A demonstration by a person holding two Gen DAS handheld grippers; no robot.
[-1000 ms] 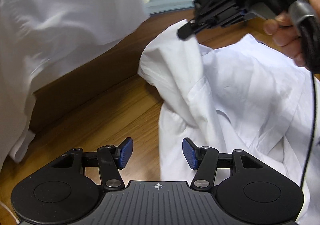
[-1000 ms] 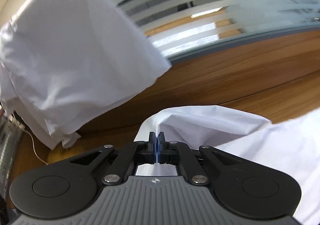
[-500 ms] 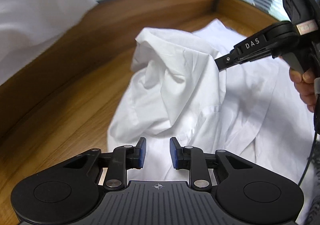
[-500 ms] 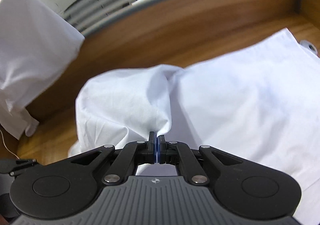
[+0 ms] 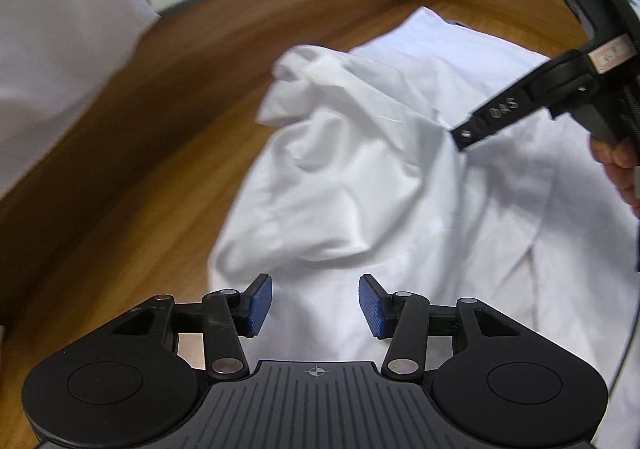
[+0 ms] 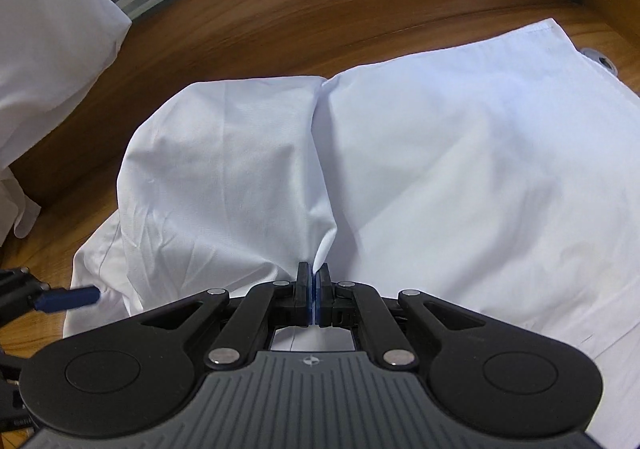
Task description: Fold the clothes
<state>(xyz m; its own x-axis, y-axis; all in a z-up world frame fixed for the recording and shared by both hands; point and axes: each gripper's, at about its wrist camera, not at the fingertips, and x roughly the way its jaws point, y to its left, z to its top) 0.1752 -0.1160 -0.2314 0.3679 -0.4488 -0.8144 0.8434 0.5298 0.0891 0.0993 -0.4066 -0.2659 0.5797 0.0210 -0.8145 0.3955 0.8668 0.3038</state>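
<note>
The right gripper [image 6: 313, 295] has its blue pads pressed together on a pinch of the white shirt [image 6: 440, 169], and the cloth rises from the closed jaws as a narrow ridge running straight ahead of the fingertips. To the left of that ridge the fabric bulges in a rumpled, raised fold; to the right it lies flatter and spreads wide over the wooden table [image 6: 360, 9], reaching a straight hem at the far right ahead of the gripper. In the left wrist view the same gripper comes in from the upper right as a black finger marked with letters, its tip touching the shirt, with part of the hand [image 5: 618, 169] that holds it visible at the right edge

The left gripper [image 5: 315, 303] stands open, its two blue pads well apart with nothing between them, hovering just above the near edge of the shirt. Directly ahead of it the cloth heaps into a loose crumpled mound, with a twisted end of fabric at the far side of the mound. One of its blue pads shows at the lower left of the right wrist view, beside the shirt's edge

A second white cloth [image 5: 60, 49] hangs far off to the left of both grippers, blurred, above the wooden surface
</note>
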